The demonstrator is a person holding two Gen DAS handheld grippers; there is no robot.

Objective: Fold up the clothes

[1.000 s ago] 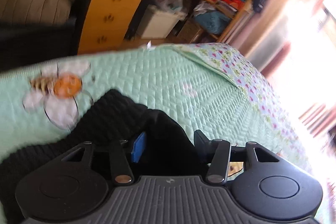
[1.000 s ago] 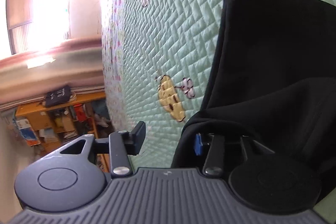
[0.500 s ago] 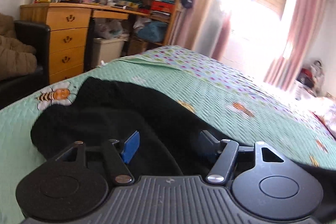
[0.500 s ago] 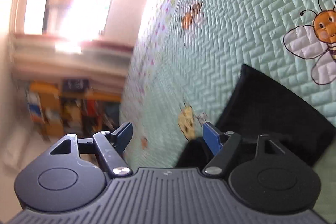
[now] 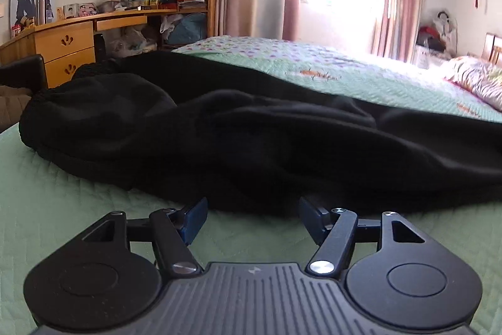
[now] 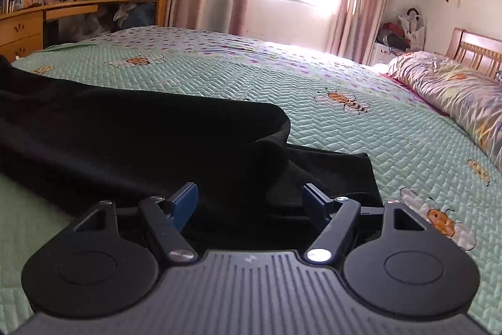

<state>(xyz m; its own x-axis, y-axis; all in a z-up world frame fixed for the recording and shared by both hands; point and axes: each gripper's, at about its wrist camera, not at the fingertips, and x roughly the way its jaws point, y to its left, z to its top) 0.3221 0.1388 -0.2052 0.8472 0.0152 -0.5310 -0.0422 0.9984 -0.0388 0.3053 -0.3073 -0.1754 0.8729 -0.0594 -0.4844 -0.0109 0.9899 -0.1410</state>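
the black garment (image 5: 266, 140) lies crosswise on the bed (image 5: 62, 203), long axis left to right. the left gripper (image 5: 252, 218), fingers opening and empty, sits just short of its near edge. the right gripper (image 6: 249, 203), fingers apart, hovers over the hem end, nearer.

Both handheld units look like twins: the left gripper (image 5: 253, 217) and the right gripper (image 6: 249, 200) each have a dark grey ribbed body with a tiny lightning-bolt mark in the middle, plus two big round black discs with a raised circle on top. Black link arms with triangular cutouts pivot on shiny silver screws, and the fingers (image 5: 195, 218) end in blue pads (image 6: 185, 201)
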